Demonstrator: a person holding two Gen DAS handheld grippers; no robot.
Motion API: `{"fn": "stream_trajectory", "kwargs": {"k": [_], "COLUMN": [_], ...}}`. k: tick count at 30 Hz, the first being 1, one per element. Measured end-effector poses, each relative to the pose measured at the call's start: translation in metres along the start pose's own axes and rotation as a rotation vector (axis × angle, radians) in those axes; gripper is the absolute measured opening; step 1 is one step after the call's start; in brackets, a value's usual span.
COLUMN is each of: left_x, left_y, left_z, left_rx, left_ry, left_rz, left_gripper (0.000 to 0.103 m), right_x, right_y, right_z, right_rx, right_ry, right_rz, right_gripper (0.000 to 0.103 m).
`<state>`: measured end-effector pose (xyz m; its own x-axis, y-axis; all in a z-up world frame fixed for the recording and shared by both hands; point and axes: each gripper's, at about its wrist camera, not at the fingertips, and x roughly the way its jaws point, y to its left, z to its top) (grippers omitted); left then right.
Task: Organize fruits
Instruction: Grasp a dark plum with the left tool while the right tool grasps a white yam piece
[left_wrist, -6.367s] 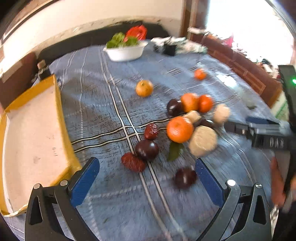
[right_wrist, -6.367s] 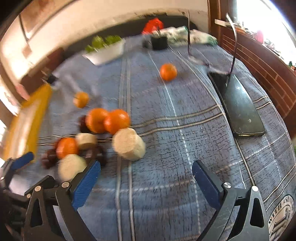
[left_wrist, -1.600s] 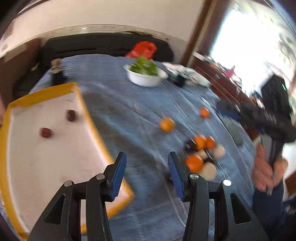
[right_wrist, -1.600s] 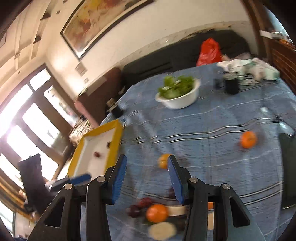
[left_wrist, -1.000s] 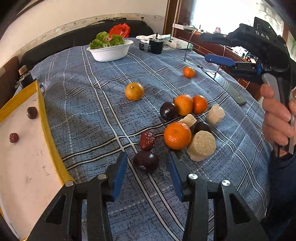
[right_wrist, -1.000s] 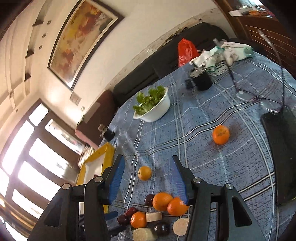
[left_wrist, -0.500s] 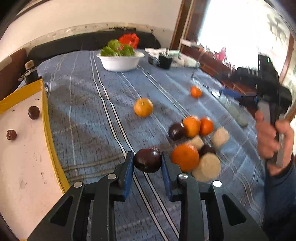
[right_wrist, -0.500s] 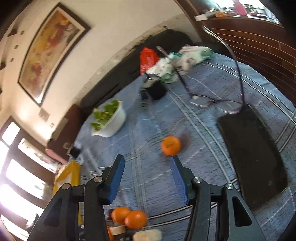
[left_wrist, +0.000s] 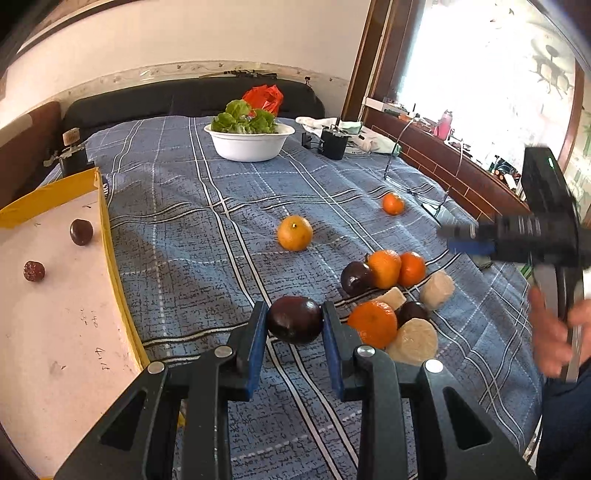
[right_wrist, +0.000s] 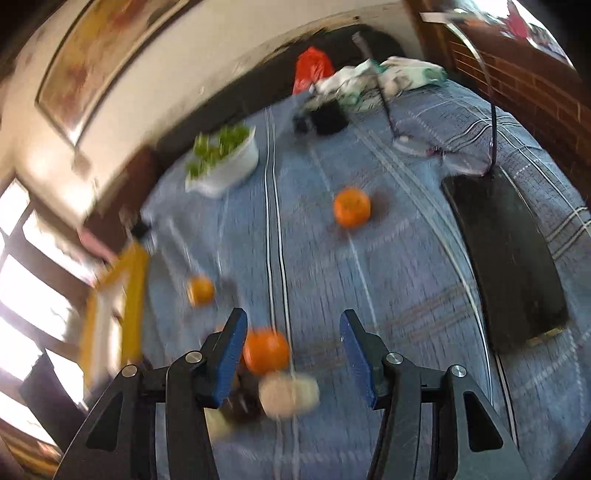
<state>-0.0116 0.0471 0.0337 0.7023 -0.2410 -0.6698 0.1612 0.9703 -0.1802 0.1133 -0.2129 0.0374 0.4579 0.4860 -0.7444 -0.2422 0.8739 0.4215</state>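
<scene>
My left gripper (left_wrist: 294, 334) is shut on a dark plum (left_wrist: 294, 319) and holds it above the blue checked cloth. To its left a yellow-rimmed tray (left_wrist: 107, 236) holds a plum (left_wrist: 81, 232) and a red date (left_wrist: 34, 271). A pile of oranges (left_wrist: 373, 324), plums and pale chunks (left_wrist: 413, 341) lies to the right. Two more oranges (left_wrist: 294, 233) (left_wrist: 393, 204) lie apart. My right gripper (right_wrist: 293, 349) is open above the pile, over an orange (right_wrist: 266, 350) and a pale chunk (right_wrist: 289, 394); it also shows in the left wrist view (left_wrist: 466, 240).
A white bowl of greens (left_wrist: 249, 142) stands at the back. A dark phone (right_wrist: 506, 258) and glasses (right_wrist: 436, 149) lie at the right. A black cup (left_wrist: 333, 142) and cloths sit at the far right. A brick ledge (left_wrist: 458, 173) borders the cloth.
My left gripper closed on the plum and lifted it off the cloth. My right gripper swung down toward the fruit pile, its view now blurred.
</scene>
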Motion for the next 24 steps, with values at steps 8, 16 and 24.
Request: {"fn": "stream_trajectory", "kwargs": {"k": [8,16,24], "left_x": [0.001,0.002,0.001], "left_y": [0.002,0.003,0.005], "left_z": [0.0,0.0,0.0], "left_rx": [-0.015,-0.022,-0.022], "left_ry": [0.004,0.007,-0.003], "left_rz": [-0.007,0.0,0.006], "left_gripper": [0.028,0.028,0.028], "right_x": [0.003,0.011,-0.016], "right_y": [0.028,0.031,0.059], "right_z": [-0.035,-0.038,-0.014], "right_rx": [-0.22,-0.273,-0.299], "right_ry": [0.013,0.024,-0.106], "right_rz": [-0.065,-0.142,-0.13], "right_gripper": [0.057,0.033,0.033]}}
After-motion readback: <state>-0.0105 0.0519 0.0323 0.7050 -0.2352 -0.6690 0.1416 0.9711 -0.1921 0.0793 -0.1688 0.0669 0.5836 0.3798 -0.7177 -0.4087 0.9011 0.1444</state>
